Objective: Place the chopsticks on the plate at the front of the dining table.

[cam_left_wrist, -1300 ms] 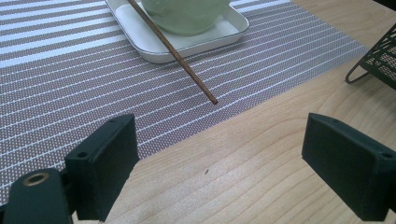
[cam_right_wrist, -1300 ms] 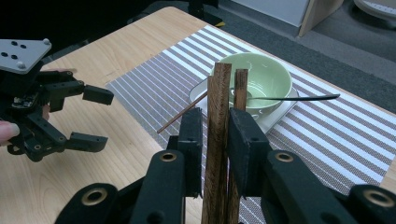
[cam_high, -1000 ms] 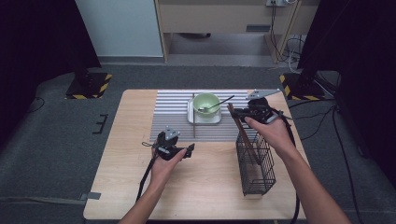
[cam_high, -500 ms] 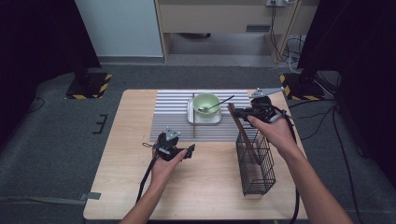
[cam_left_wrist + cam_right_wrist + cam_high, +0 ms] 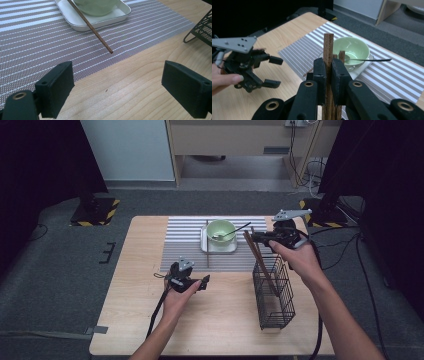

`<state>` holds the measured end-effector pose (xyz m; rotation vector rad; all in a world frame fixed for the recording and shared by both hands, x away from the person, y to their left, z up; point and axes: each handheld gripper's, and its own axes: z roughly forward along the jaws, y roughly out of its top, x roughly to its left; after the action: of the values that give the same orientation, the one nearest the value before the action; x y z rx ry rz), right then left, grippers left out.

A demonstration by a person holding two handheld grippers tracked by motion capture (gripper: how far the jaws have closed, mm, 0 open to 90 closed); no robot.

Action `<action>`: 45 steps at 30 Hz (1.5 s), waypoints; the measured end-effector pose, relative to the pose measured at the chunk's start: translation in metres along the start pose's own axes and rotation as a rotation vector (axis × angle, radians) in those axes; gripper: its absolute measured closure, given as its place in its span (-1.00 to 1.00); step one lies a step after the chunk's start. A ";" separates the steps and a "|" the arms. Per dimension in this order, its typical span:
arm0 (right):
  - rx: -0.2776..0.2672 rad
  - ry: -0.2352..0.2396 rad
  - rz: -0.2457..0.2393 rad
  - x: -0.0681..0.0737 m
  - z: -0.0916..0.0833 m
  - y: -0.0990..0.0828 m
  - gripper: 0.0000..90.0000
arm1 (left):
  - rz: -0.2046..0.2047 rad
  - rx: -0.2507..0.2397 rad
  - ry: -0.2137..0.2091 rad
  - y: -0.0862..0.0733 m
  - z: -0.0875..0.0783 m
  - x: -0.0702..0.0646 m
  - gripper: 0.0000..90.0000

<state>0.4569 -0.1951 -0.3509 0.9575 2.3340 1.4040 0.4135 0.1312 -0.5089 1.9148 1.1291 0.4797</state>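
Observation:
My right gripper [image 5: 256,238] is shut on a brown wooden chopstick [image 5: 328,48] that stands upright between its jaws. The stick [image 5: 258,257] slants down into a black wire basket [image 5: 274,295] at the right of the table, with other sticks beside it. One more chopstick [image 5: 207,245] lies on the striped mat just left of the white tray; its tip [image 5: 100,37] shows ahead of my left gripper [image 5: 122,77]. That left gripper [image 5: 202,282] rests low over the wood near the mat's front edge, open and empty.
A green bowl [image 5: 221,230] with a dark spoon [image 5: 235,231] sits on a white tray [image 5: 206,247] on the grey striped mat [image 5: 182,237]. The basket's foot [image 5: 191,38] stands to the right of my left gripper. Dark stands and cables lie on the floor around the table.

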 end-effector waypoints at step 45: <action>-0.347 0.016 0.019 0.005 -0.064 0.055 0.85 | 0.055 -0.103 -0.113 0.010 -0.004 -0.029 -0.73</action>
<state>0.4420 -0.2182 -0.2715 0.8693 2.0003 1.7531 0.4012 0.1062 -0.4961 1.8630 0.9636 0.4447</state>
